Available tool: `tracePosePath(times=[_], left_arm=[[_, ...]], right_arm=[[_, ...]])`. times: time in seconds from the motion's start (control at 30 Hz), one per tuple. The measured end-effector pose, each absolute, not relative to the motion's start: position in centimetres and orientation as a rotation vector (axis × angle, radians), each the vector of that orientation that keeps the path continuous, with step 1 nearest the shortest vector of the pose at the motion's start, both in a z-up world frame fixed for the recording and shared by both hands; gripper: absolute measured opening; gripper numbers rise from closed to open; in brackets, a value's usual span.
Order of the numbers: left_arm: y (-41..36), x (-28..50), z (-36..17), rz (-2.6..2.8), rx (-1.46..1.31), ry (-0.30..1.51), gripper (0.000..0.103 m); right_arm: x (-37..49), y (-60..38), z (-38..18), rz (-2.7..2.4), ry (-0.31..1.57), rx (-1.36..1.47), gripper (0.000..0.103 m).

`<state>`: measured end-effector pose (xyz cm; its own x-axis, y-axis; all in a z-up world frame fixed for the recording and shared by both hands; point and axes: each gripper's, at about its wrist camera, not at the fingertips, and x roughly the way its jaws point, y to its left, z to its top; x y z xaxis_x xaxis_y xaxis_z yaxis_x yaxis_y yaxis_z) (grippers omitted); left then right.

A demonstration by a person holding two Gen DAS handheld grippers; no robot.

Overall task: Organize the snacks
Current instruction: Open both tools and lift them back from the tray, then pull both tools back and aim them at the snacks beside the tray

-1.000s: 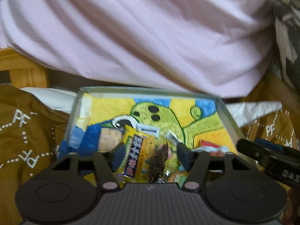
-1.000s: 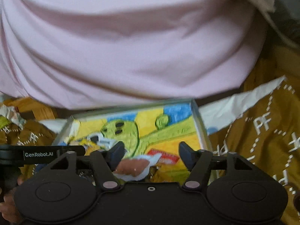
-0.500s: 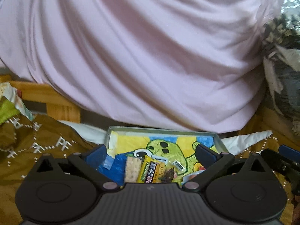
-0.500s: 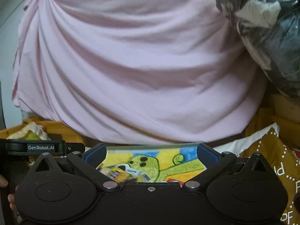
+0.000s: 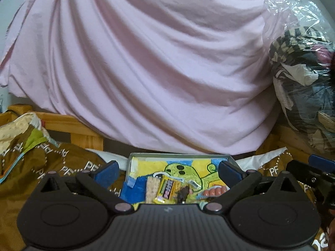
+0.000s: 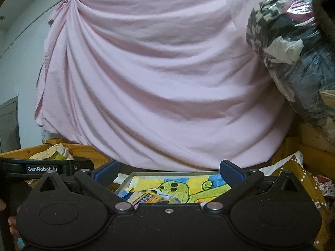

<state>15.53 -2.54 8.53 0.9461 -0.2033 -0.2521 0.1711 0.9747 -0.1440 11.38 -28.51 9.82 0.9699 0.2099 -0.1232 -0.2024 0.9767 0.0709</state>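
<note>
the tray (image 5: 180, 156) near edge hides behind the gripper body, bottom centre. snack packets (image 5: 167, 190) print too small to read.

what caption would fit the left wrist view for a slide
Open left gripper above a tray with a green cartoon drawing, holding a yellow snack packet and other snacks, pink sheet behind.

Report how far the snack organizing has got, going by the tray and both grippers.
Done: several snacks already lie in the tray, among them a yellow packet, a cracker pack and a sausage pack. In hand: nothing; the left gripper and right gripper are both open and empty above it. Left: no loose snacks show on the brown blanket, so the job looks near finished.
</note>
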Motion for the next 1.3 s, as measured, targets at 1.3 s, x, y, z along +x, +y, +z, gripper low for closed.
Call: tracePosePath(times=[1.3], left_arm=[[-0.1, 8.0, -1.5, -0.122, -0.023, 0.556, 0.103]], right_arm=[[3.2, -27.5, 1.2, 0.172, 0.425, 0.061, 0.102]])
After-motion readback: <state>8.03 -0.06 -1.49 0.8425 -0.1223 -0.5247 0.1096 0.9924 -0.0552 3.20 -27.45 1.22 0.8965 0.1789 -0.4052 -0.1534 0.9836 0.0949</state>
